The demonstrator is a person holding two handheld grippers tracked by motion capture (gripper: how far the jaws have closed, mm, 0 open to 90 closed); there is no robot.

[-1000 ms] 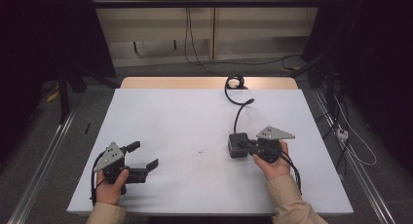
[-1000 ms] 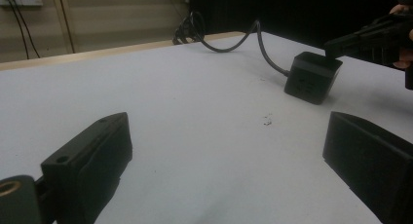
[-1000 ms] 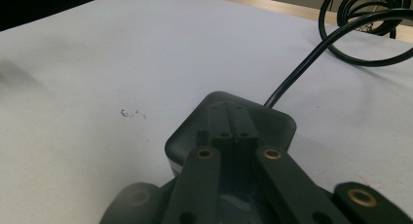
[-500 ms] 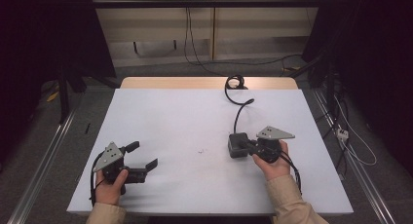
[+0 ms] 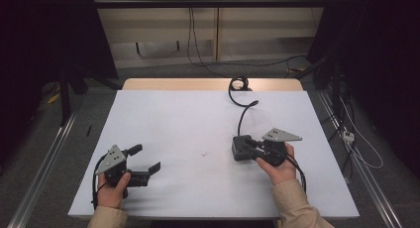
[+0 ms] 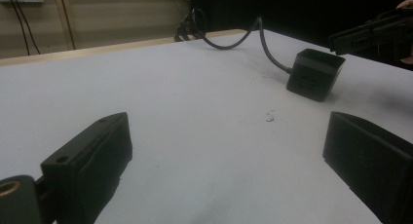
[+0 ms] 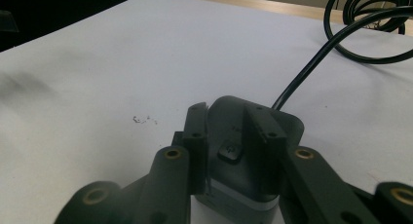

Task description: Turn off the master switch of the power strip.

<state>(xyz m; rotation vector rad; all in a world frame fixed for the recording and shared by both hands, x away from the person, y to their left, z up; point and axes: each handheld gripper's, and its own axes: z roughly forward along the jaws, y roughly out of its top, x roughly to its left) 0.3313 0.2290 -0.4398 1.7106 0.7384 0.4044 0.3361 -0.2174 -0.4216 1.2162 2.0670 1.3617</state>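
At the near left of the white table (image 5: 198, 119), the person's left hand (image 5: 111, 191) holds the left gripper (image 5: 144, 161) low over the surface, its jaws spread wide with nothing between them. In the left gripper view those two black jaws stand far apart at the bottom corners, bare tabletop between them, and a small dark speck (image 6: 270, 117) lies on the table ahead.

Toward the middle of the table, the same cluster of specks (image 5: 205, 153) sits between the two grippers.

To the right, a dark grey box-shaped power adapter (image 5: 241, 147) rests on the table, and the right gripper (image 5: 250, 147) has its jaws pressed against the adapter's two sides, gripping it. The right gripper view shows the jaws closed on the adapter's body (image 7: 234, 136), with a small button on its top face between them. The right hand (image 5: 277, 163) holds that gripper from the near side.

A black cable (image 5: 245, 111) runs from the adapter's far side toward the table's far edge, where it ends in a coil (image 5: 239, 83) on the bare wooden strip.
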